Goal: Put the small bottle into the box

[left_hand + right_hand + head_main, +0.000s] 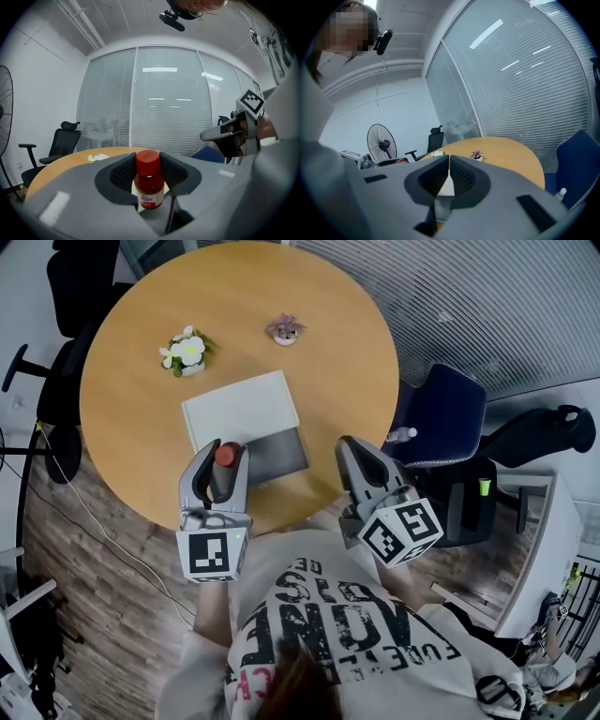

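Note:
A small amber bottle (150, 183) with a red cap (226, 455) stands upright between the jaws of my left gripper (149, 174), which is shut on it. In the head view the left gripper (218, 465) hovers over the near edge of the round table, right at the near left corner of the box. The box (241, 410) lies open on the table, its white lid toward the far side and its grey tray (279, 455) nearer me. My right gripper (351, 452) stands to the right of the box, off the table's edge, shut and empty (448, 174).
On the round wooden table (131, 381) stand a white flower bunch (186, 351) and a small potted plant (285, 328) at the far side. A blue chair (441, 409) stands to the right, black chairs (80, 277) at the far left. A fan (382, 143) shows in the right gripper view.

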Action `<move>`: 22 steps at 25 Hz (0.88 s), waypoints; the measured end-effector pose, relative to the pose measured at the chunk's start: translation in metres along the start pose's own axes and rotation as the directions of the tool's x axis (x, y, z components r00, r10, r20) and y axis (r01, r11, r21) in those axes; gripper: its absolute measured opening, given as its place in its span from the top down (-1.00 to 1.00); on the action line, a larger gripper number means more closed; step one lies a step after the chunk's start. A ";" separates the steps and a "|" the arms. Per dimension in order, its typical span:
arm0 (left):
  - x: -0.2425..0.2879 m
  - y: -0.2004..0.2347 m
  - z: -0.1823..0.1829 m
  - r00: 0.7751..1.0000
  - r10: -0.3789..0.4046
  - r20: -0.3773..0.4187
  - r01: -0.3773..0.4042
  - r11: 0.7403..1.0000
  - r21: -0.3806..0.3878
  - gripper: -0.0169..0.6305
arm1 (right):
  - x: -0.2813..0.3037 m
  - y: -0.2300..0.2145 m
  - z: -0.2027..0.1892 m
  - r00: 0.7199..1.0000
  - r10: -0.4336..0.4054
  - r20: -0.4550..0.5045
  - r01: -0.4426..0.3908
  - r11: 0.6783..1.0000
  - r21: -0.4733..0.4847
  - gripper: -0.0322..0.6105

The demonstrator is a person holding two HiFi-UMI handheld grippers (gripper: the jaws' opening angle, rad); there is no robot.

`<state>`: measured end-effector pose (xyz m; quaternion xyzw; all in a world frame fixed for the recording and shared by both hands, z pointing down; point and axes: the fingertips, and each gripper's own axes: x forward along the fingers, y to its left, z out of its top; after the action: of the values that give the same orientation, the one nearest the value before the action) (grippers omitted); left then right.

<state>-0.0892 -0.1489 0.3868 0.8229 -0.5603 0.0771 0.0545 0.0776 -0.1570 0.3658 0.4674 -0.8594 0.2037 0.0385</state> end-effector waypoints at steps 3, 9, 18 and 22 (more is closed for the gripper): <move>0.003 -0.001 -0.010 1.000 0.001 -0.021 -0.001 1.000 0.002 0.45 | 0.001 0.000 -0.002 1.000 0.001 -0.002 -0.001 1.000 0.001 0.85; 0.005 0.000 -0.029 0.999 -0.005 -0.045 0.005 1.000 0.008 0.45 | 0.005 0.004 -0.002 1.000 0.008 -0.005 -0.008 1.000 -0.003 0.85; 0.010 0.001 -0.060 0.996 -0.012 -0.085 0.012 1.000 -0.002 0.45 | 0.007 0.006 -0.004 1.000 -0.003 -0.008 0.003 1.000 0.001 0.85; 0.014 0.001 -0.074 0.994 -0.018 -0.107 0.018 1.000 -0.003 0.45 | 0.008 0.007 -0.003 1.000 -0.008 -0.009 0.008 1.000 -0.002 0.85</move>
<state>-0.0897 -0.1488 0.4620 0.8224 -0.5494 0.1200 0.0861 0.0666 -0.1589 0.3686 0.4700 -0.8575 0.2047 0.0439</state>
